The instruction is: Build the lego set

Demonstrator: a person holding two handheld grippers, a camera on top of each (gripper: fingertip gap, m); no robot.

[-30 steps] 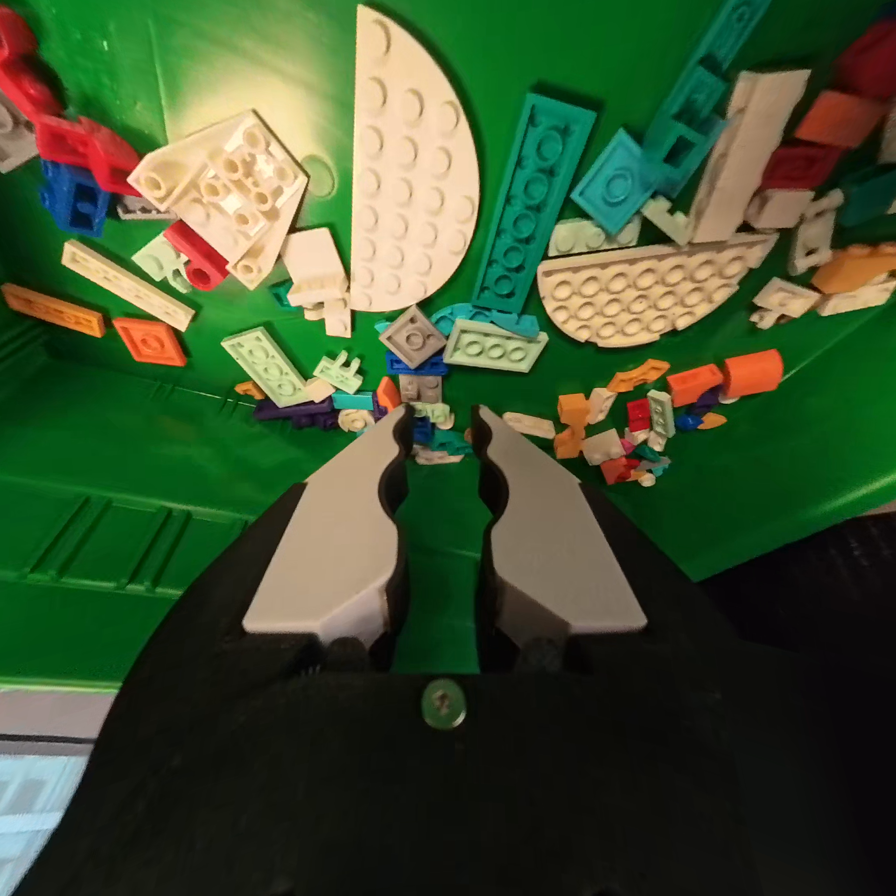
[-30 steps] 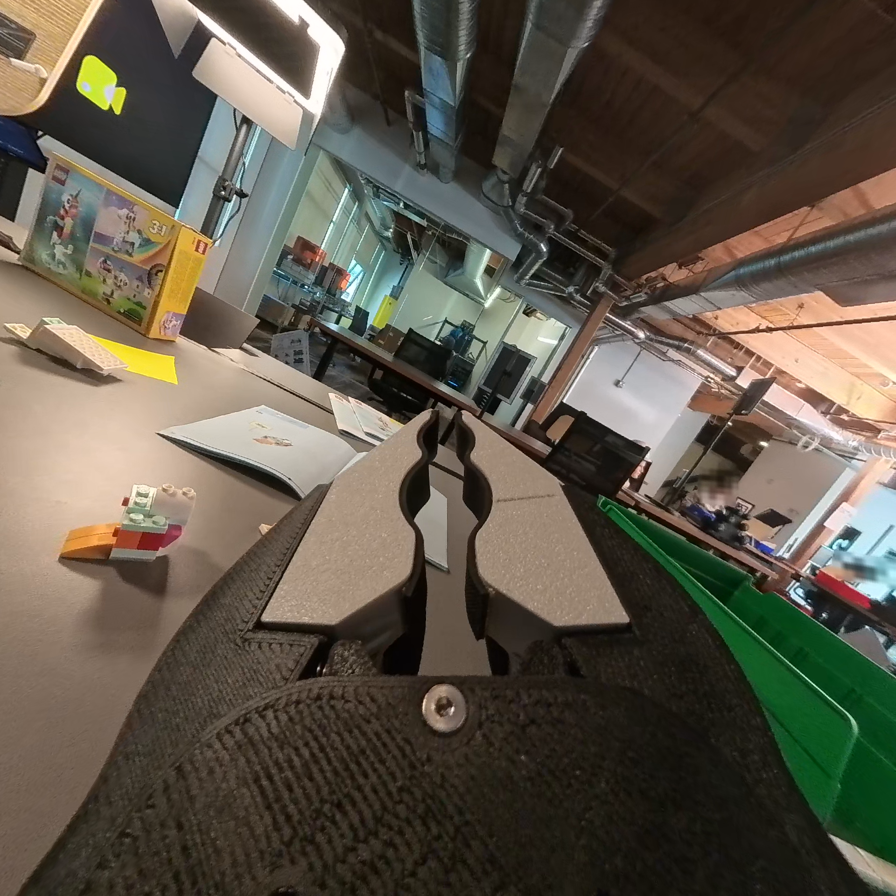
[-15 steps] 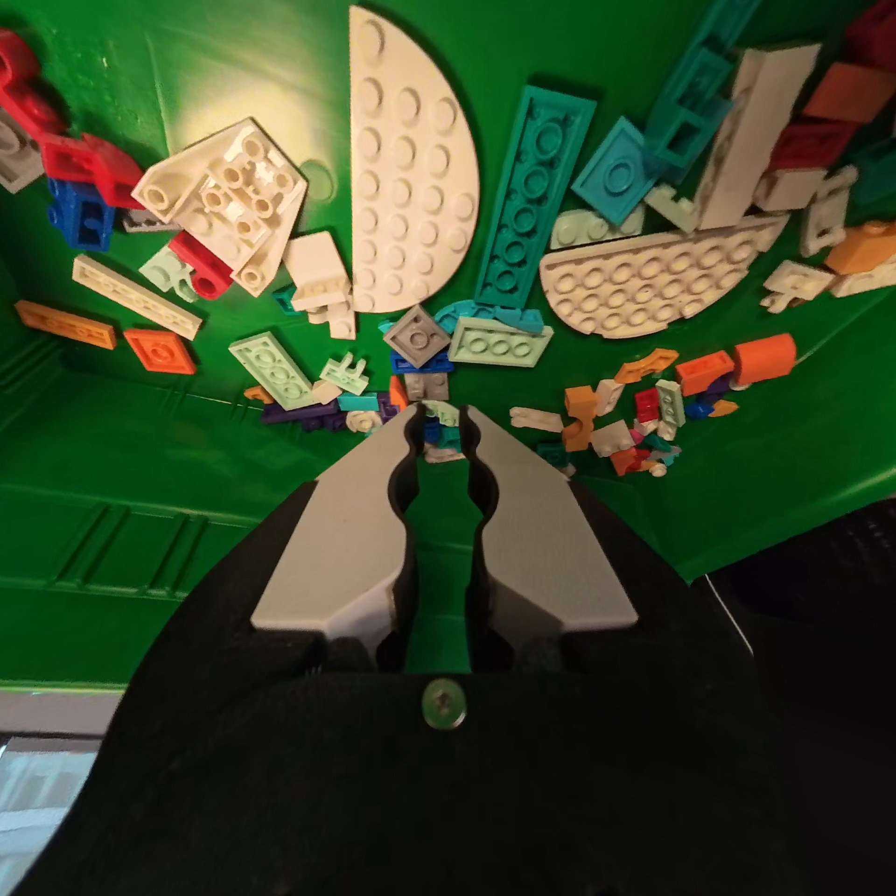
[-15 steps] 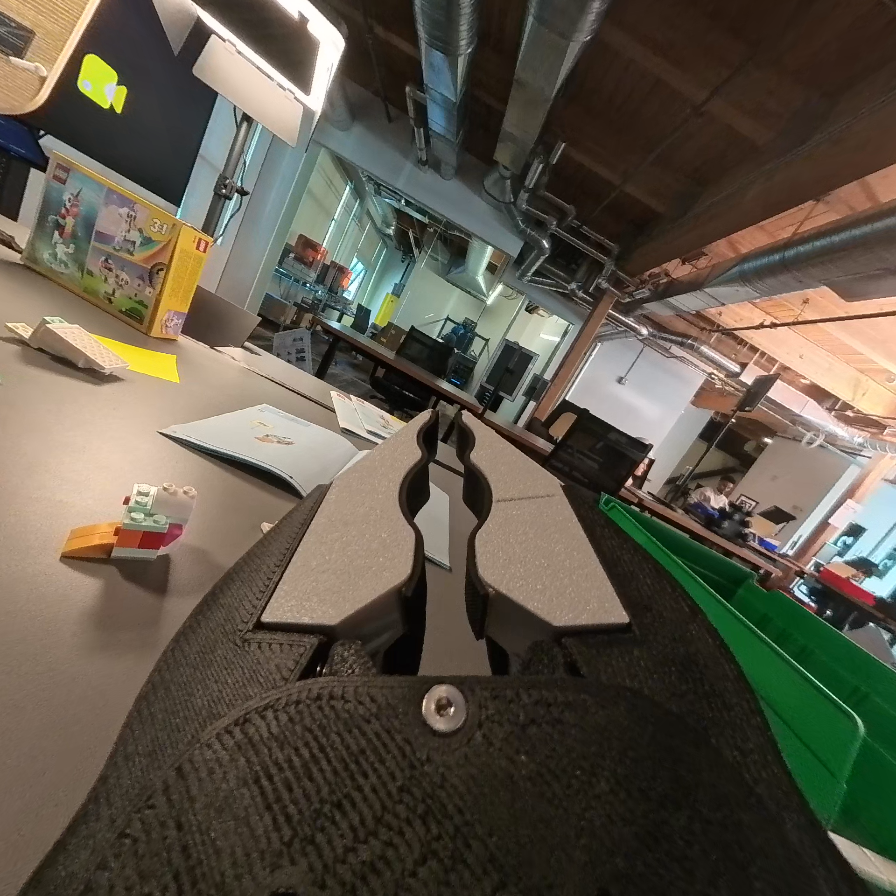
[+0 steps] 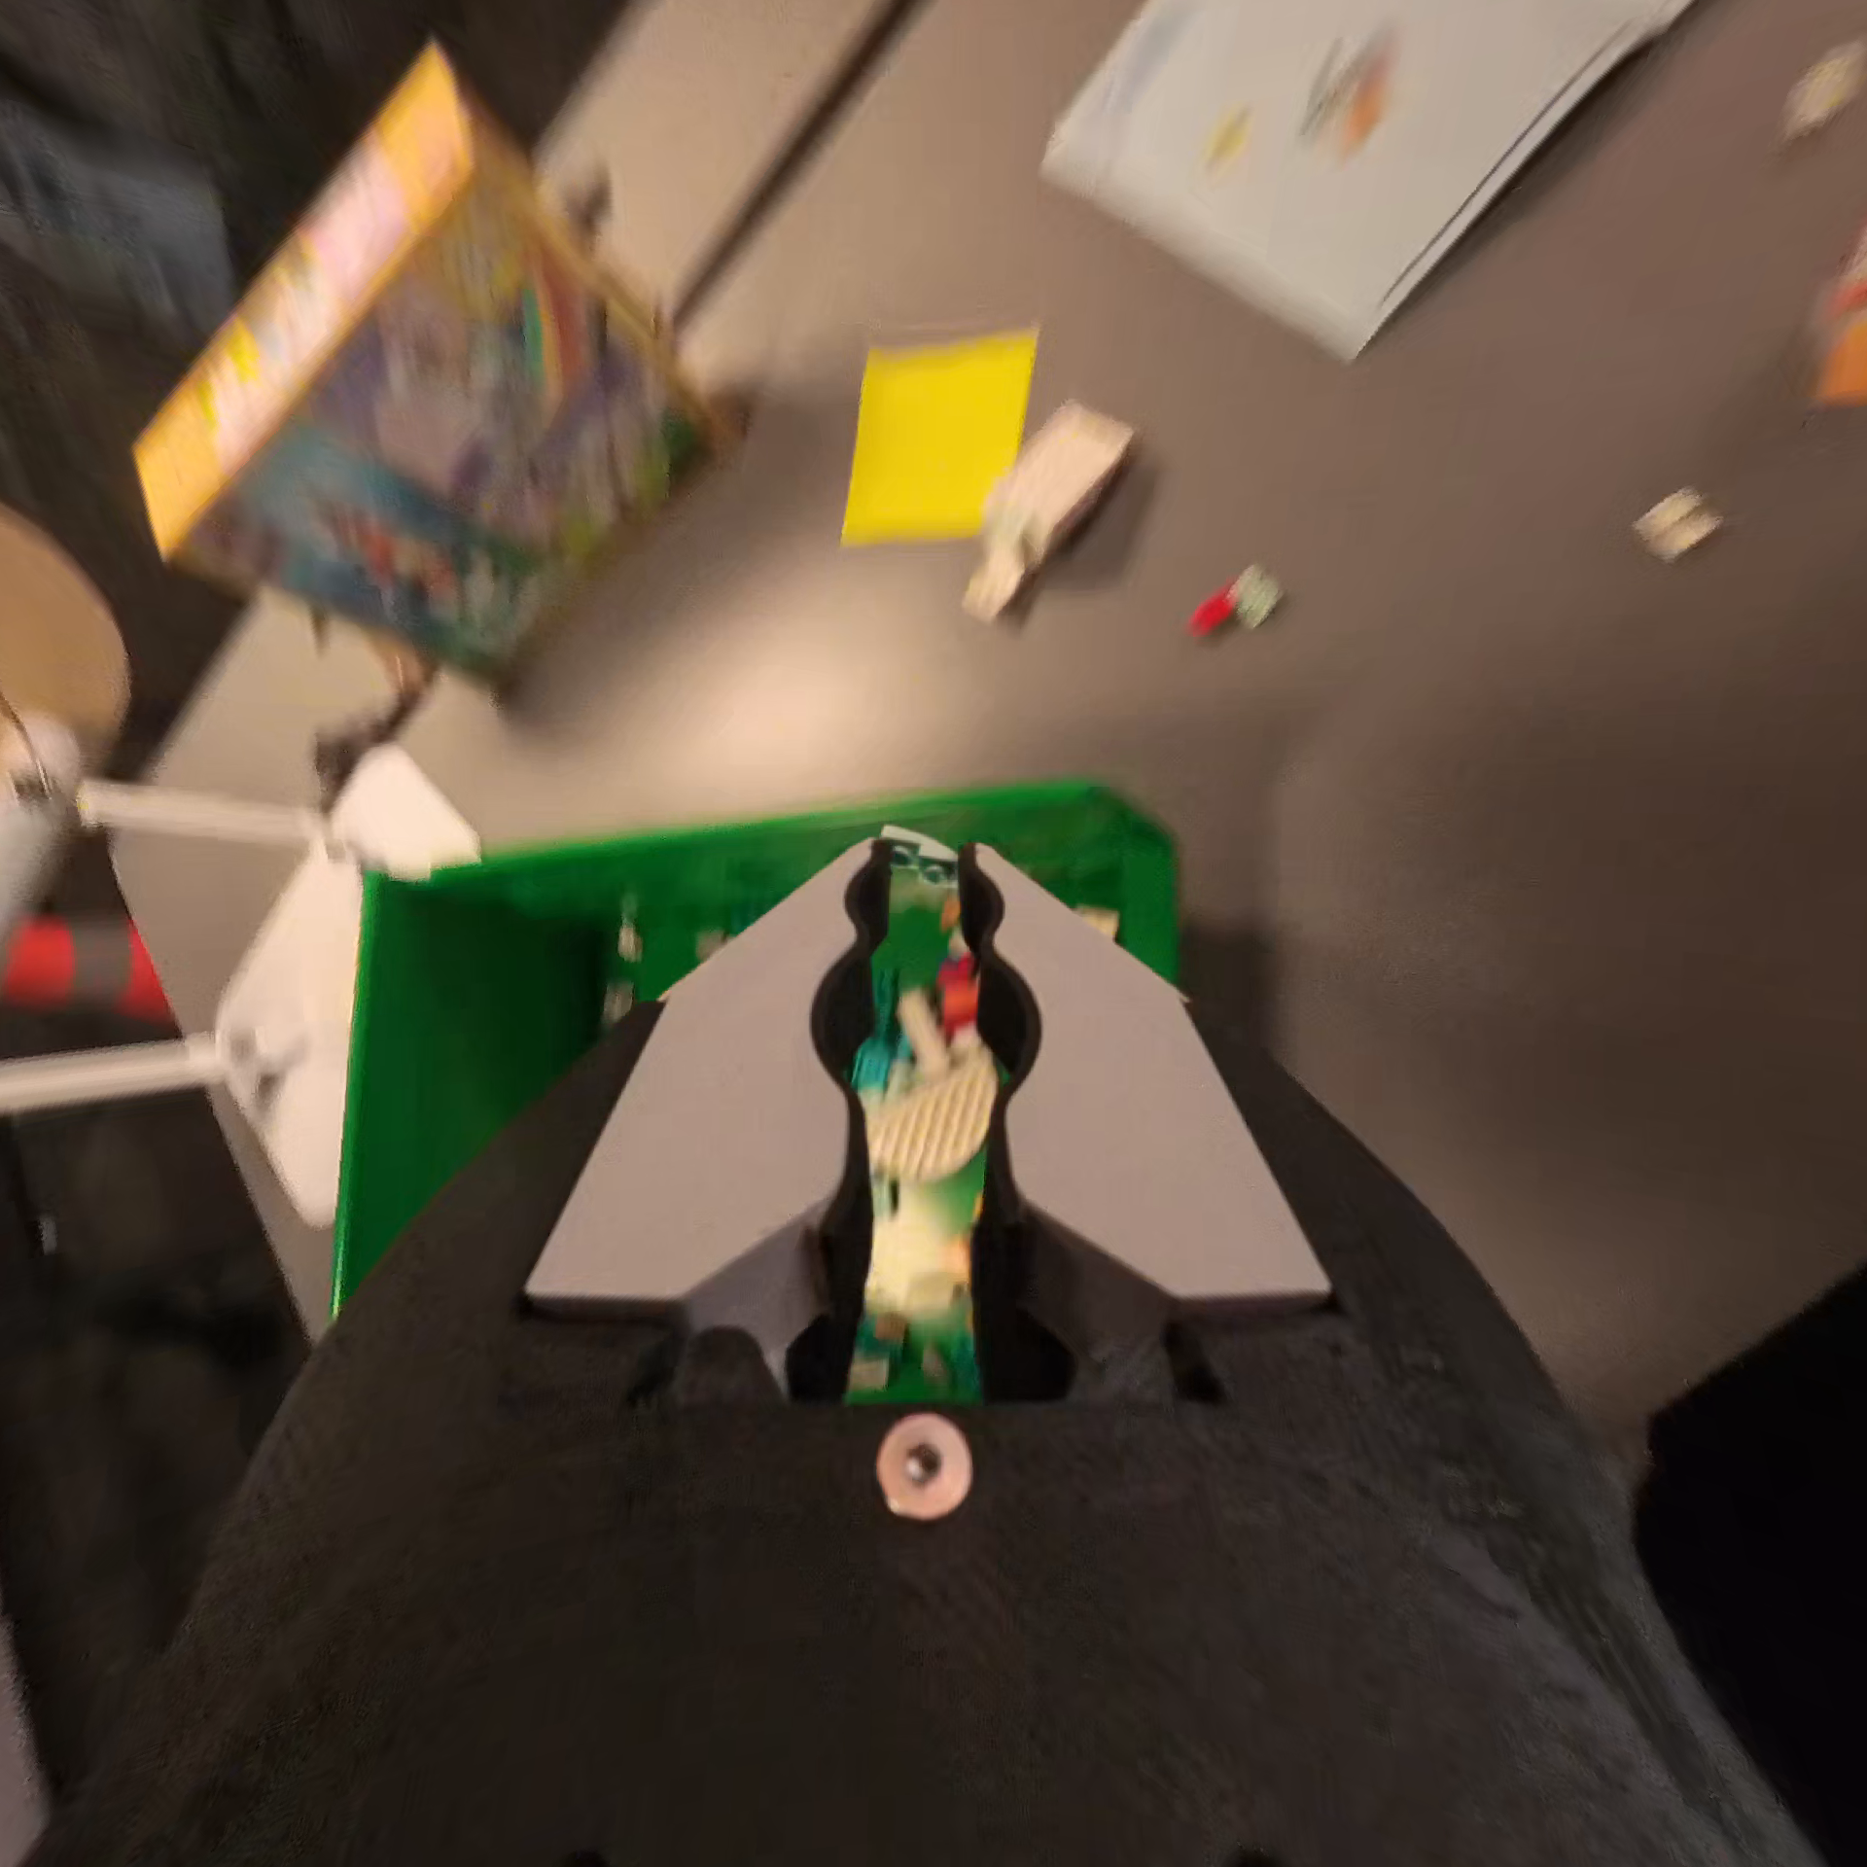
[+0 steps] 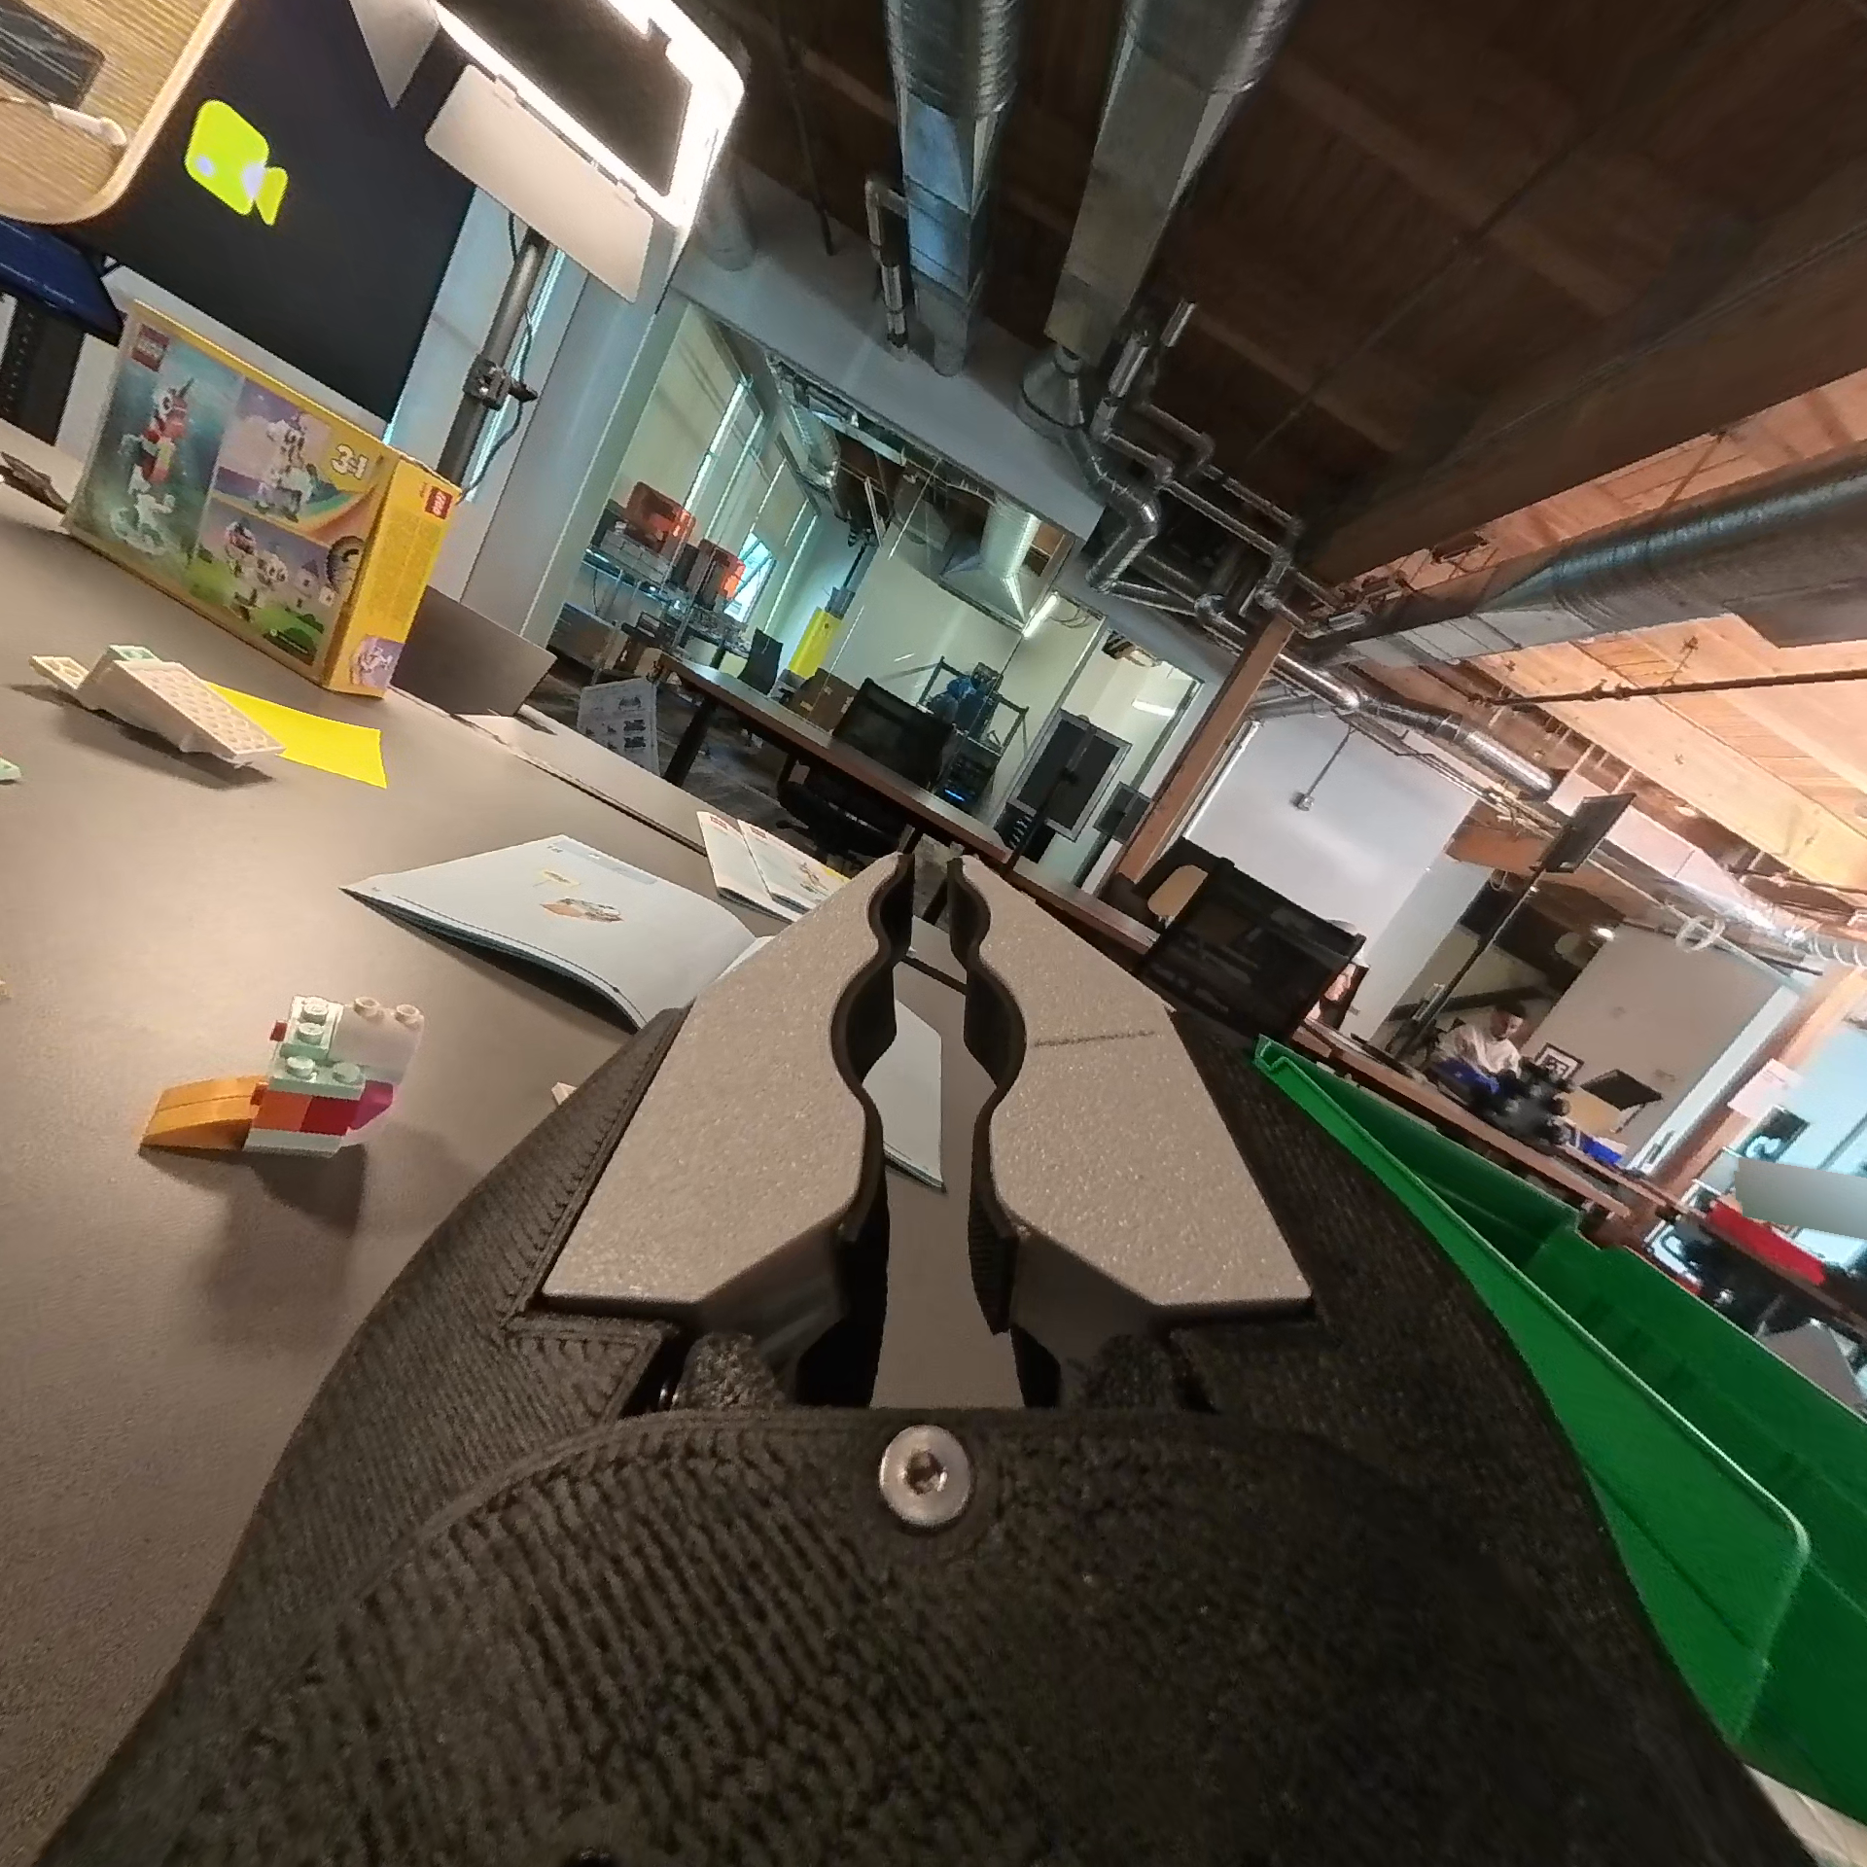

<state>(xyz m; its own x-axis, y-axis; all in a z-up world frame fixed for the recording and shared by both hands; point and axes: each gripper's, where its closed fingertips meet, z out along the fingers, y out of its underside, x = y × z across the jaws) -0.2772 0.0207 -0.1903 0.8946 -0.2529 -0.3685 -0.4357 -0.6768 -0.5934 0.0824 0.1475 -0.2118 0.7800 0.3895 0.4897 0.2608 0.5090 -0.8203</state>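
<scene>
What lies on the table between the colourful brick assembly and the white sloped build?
Right wrist view: bare dark table separates the colourful brick assembly from the white sloped build.

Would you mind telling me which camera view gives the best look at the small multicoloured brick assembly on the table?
The right wrist view: the brick assembly sits sharp and close on the table, with its orange, red and pale green bricks distinct. The left wrist view is motion-blurred; only an orange-red smear at its right edge may be it.

Heavy motion blur in left wrist view; right view sharp, evenly lit, wide-angle distortion.
</scene>
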